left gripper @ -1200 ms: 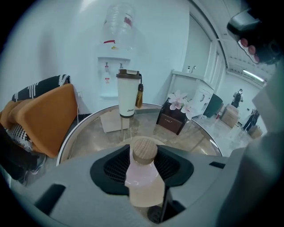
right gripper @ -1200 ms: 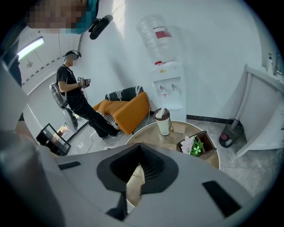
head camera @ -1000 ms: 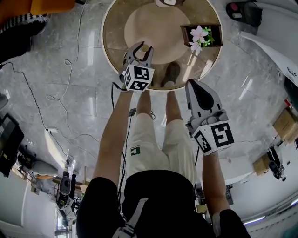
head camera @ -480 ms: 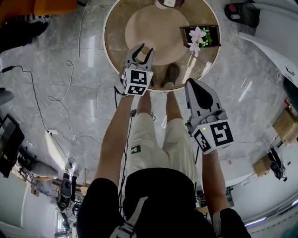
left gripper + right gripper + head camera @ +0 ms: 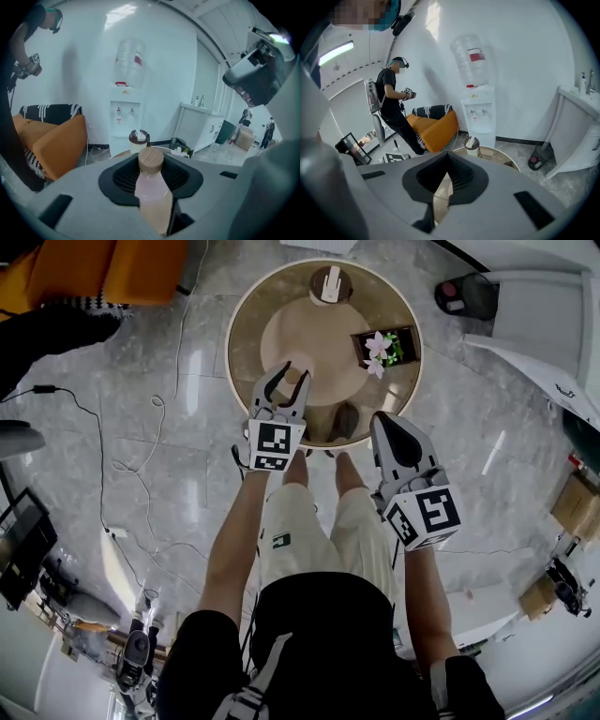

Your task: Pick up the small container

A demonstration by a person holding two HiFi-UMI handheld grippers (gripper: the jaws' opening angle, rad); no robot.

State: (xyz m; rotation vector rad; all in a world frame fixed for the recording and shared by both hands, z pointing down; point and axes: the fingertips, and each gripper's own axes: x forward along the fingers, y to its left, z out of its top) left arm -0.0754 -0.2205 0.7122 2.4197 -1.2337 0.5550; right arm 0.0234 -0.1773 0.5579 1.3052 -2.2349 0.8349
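small container (image 5: 152, 197) gripped in left gripper (image 5: 289, 381) jaws, just raised above the table (image 5: 248, 343); right gripper (image 5: 382, 421) jaws closed, empty; pickup basically done

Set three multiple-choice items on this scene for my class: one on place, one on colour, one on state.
1. Where is the flower box? A on the table; B on the floor; C on the sofa.
2. The cap of the bottle is: A blue; B light brown; C black.
3. The jaws of the left gripper are: A empty; B on a flower; C on the bottle.
Key: 1 A, it sits on the tabletop; 2 B, it looks wooden; 3 C, they clamp its body.
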